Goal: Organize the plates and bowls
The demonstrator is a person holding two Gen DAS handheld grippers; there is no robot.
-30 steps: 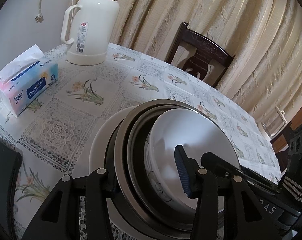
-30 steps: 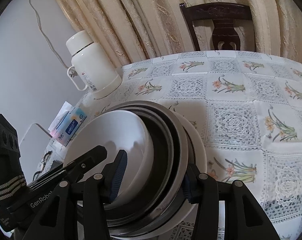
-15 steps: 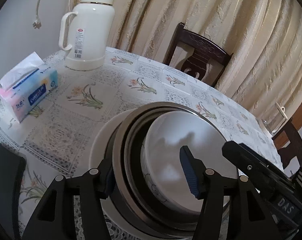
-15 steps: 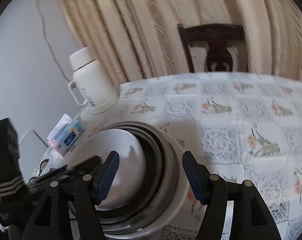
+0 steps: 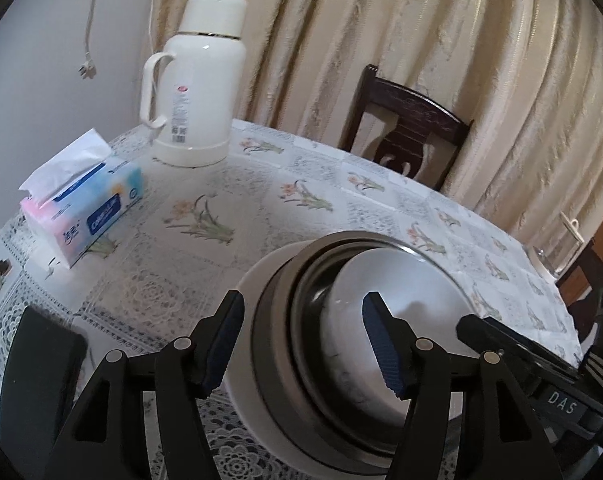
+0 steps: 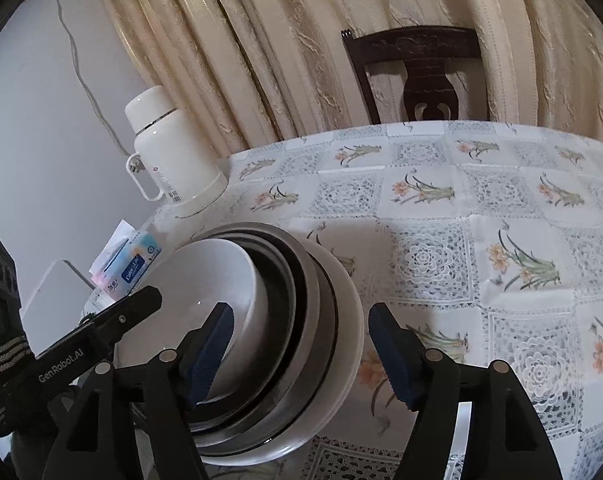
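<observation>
- Left wrist view: left gripper [image 5: 303, 344] is wide open, straddling the stack [image 5: 341, 344] rim on the table [image 5: 205, 264].
- Right gripper [image 6: 301, 350] is wide open too, opposite.
- Stack looks heavy, slippery, fragile; I would grip both rims.

You're looking across a round surface [image 5: 237, 200] under a white lace cloth printed with flowers. Behind it, cream curtains [image 5: 421, 32] hang in heavy folds, and a dark carved wooden chair [image 5: 405, 128] sits tucked at the far edge. To your left, a plain pale wall [image 5: 33, 40] with a loose white plug cord [image 5: 88, 40] dangling. Light looks soft, probably indoor.
</observation>
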